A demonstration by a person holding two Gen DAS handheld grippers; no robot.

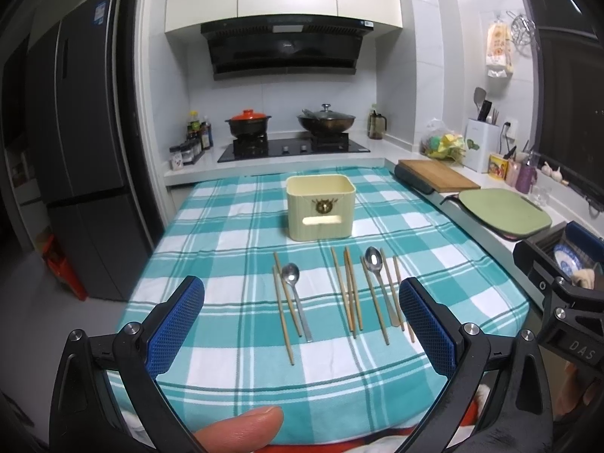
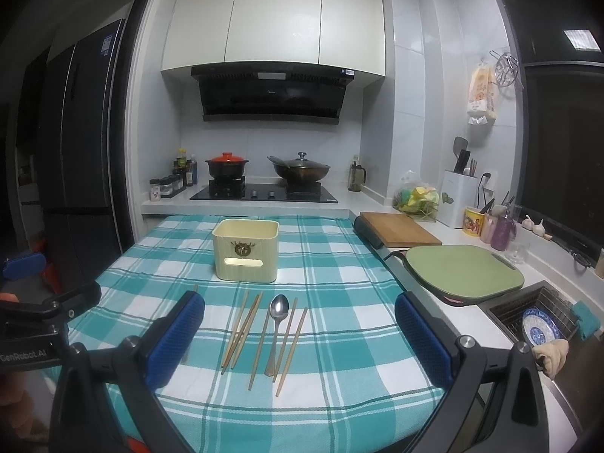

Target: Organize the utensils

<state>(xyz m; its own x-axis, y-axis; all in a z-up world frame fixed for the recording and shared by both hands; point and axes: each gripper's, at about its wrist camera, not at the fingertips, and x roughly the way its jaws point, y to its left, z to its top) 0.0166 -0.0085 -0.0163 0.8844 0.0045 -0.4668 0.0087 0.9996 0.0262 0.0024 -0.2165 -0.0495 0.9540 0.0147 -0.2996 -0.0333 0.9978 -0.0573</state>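
Observation:
A cream utensil holder (image 1: 320,207) (image 2: 246,251) stands upright on the teal checked tablecloth (image 1: 234,234) (image 2: 339,283). In front of it lie several wooden chopsticks (image 1: 351,294) (image 2: 243,330) and two metal spoons: a left spoon (image 1: 296,298) and a right spoon (image 1: 379,283) (image 2: 277,330). My left gripper (image 1: 302,324) is open and empty, hovering near the table's front edge above the utensils. My right gripper (image 2: 300,336) is open and empty, also near the front edge. The left spoon is hidden behind the left finger in the right wrist view.
A stove with a red-lidded pot (image 1: 248,120) and a wok (image 1: 326,119) stands behind the table. A wooden board (image 2: 400,228), a green board (image 2: 464,270) and a sink with a blue plate (image 2: 540,326) lie to the right. A fridge (image 1: 75,151) stands left.

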